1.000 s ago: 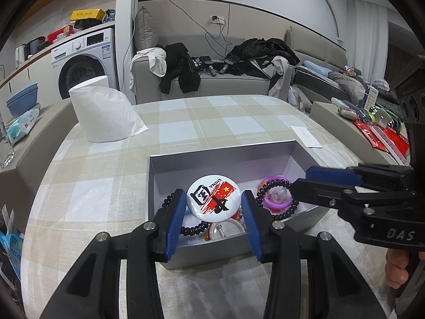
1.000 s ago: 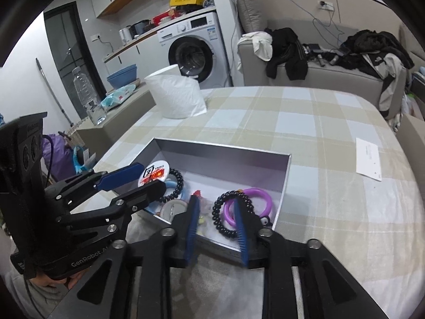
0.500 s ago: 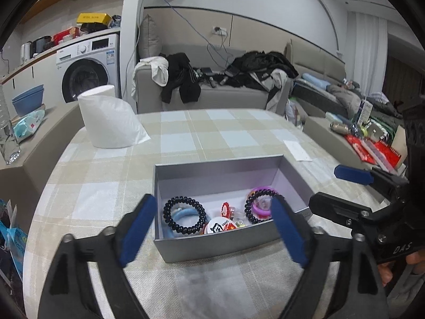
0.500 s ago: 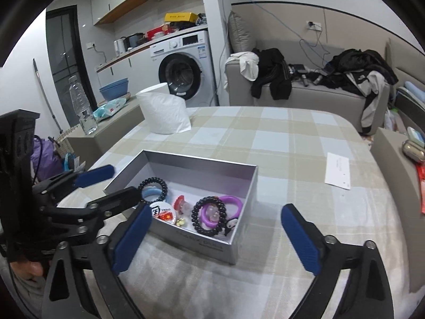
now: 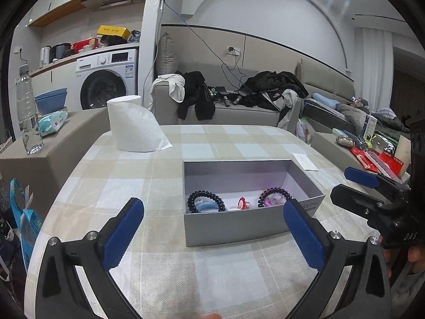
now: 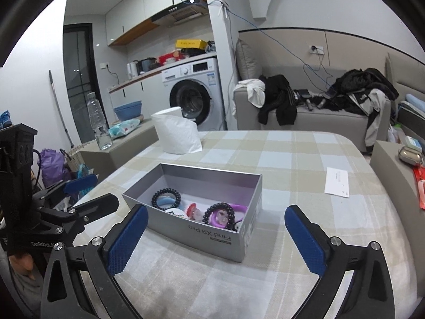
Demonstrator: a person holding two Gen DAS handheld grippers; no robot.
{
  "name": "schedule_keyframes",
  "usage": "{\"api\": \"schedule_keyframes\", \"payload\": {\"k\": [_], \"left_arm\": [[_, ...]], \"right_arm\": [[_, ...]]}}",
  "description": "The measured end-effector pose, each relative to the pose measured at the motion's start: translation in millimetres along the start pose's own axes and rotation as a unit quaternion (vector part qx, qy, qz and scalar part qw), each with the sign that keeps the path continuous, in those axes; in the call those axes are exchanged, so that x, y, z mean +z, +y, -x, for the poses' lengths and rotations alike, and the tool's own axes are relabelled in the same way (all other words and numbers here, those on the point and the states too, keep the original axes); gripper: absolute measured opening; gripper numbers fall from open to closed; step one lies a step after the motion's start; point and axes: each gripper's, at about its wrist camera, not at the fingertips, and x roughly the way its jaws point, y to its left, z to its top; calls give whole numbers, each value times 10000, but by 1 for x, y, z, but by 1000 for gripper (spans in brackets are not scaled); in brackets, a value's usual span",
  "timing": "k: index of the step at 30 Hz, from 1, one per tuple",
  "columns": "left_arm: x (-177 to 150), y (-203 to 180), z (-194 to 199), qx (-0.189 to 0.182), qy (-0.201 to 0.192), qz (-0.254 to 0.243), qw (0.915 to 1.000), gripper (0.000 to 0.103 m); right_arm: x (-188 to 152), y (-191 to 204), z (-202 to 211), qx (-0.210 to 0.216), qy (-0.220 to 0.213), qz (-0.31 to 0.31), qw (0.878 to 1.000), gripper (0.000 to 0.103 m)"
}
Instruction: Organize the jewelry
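- Left tool [image 5: 213, 228]: jaws opening, already wide, nothing between the blue pads [image 5: 122, 232]. Held low over the table [image 5: 132, 186], just short of the box's near wall.
- Right tool [image 6: 212, 235]: jaws spread wide, empty, blue pads either side of the box's near corner w/o touching it. Also seen at right edge of left wrist view, a hand [image 5: 417, 255] gripping its body.
- Left tool shows again at left edge of right wrist view, beside the box, not touching.
- Grey box [image 6: 212, 242]: open top, sits on checked tablecloth near table centre; printed label on outer wall facing right wrist cam.
- Box contents, left to right:
  - black bead bracelet [image 6: 166, 196] lying over a light-blue ring [image 6: 164, 202], at left end;
  - round badge [image 6: 177, 212], white, partly hidden by near wall;
  - small red-and-white piece [image 6: 192, 209], mid-box;
  - second black bead bracelet [image 6: 219, 214] overlapping a purple ring [image 6: 239, 208], at right end.
- All jewelry inside box, none on the cloth.
- White paper roll [image 5: 134, 123]: upright at table's far left corner, loose sheet draped down.
- White slip of paper [image 6: 336, 182]: flat on cloth, right of box, well apart.
- Beyond table: washing machine [image 6: 195, 94], sofa w/ clothes piled on it, water bottle [image 5: 26, 111] on a side ledge.
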Motion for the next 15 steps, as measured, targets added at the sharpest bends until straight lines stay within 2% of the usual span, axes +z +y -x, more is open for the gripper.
{"api": "schedule_keyframes", "payload": {"k": [9, 15], "left_arm": [[-5, -2, 2, 48, -188, -129, 9997, 102], [-8, -4, 1, 6, -180, -204, 9996, 102]], "right_arm": [[-8, 10, -3, 63, -131, 270, 9995, 103], [-11, 14, 1, 63, -291, 400, 9988, 103]]}}
